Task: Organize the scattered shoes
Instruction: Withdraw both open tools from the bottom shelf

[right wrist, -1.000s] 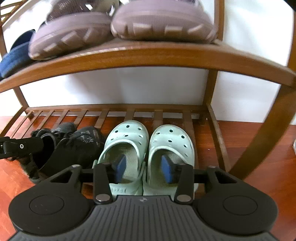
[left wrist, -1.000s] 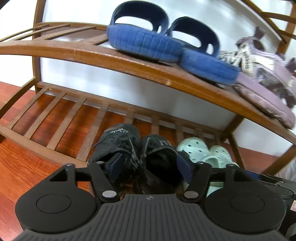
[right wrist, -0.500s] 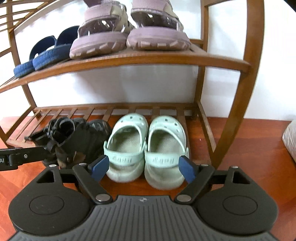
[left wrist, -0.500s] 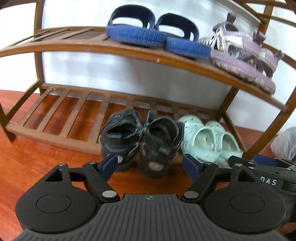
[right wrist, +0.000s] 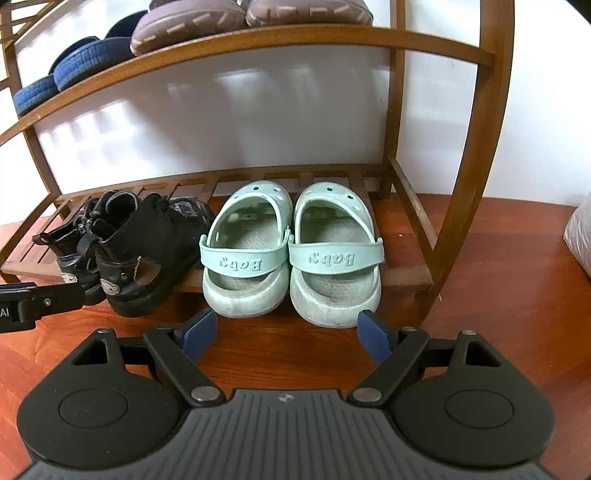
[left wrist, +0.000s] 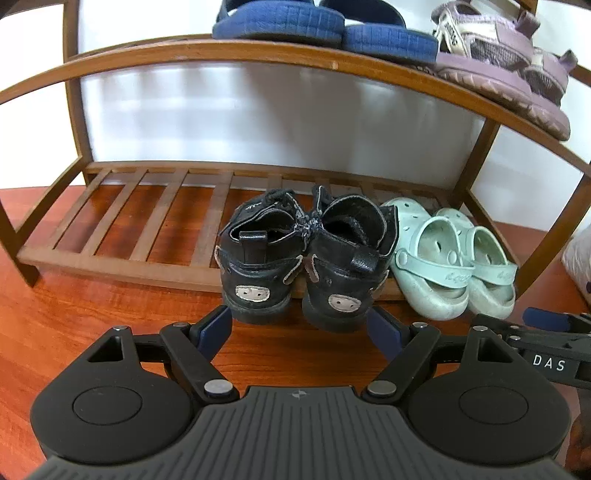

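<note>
A pair of small black shoes (left wrist: 299, 258) stands on the lower slatted shelf (left wrist: 122, 225) of a wooden shoe rack, heels toward me. A pair of mint green clogs (left wrist: 450, 258) stands right of them. My left gripper (left wrist: 299, 332) is open and empty just in front of the black shoes' heels. In the right wrist view my right gripper (right wrist: 286, 334) is open and empty just in front of the clogs (right wrist: 291, 251), with the black shoes (right wrist: 125, 247) to their left.
The upper shelf (left wrist: 258, 55) holds blue slippers (left wrist: 317, 26) and purple sandals (left wrist: 509, 70). The rack's curved side post (right wrist: 476, 166) stands right of the clogs. A white bag (right wrist: 580, 240) lies on the red wooden floor (left wrist: 74, 332) at far right.
Both grippers have let go of their shoe pairs, opened wide and pulled back from the lower shelf. The shoes stay on the shelf.
</note>
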Demonstrator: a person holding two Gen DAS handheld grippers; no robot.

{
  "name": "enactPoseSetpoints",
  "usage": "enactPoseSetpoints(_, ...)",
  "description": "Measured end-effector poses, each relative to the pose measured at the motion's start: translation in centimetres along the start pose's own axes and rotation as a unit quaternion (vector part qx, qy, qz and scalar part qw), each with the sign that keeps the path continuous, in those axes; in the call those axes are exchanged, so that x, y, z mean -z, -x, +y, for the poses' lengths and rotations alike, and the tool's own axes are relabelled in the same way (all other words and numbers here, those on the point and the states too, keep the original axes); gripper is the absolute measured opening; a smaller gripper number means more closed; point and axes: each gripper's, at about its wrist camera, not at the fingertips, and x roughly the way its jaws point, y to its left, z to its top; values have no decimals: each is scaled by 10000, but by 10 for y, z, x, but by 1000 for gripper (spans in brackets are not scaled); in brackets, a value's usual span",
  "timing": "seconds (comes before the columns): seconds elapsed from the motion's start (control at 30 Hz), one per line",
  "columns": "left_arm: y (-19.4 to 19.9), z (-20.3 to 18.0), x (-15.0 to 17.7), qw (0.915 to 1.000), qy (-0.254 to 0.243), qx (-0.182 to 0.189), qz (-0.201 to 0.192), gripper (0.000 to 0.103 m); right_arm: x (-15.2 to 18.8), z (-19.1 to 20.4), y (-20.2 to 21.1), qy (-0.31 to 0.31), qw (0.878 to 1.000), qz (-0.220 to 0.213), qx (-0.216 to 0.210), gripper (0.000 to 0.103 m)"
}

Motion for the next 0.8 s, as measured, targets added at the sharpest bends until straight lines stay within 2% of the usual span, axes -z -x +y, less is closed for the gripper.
enactPoseSetpoints(0.3,-17,-1,0,9998,-178,-19,92,82,5,0,-12,-237,9996,24,143,87)
enactPoseSetpoints(0.8,-33,-3,-2,9997,-239,26,106,81,3,8,-26,-141,9996,-23,260,88)
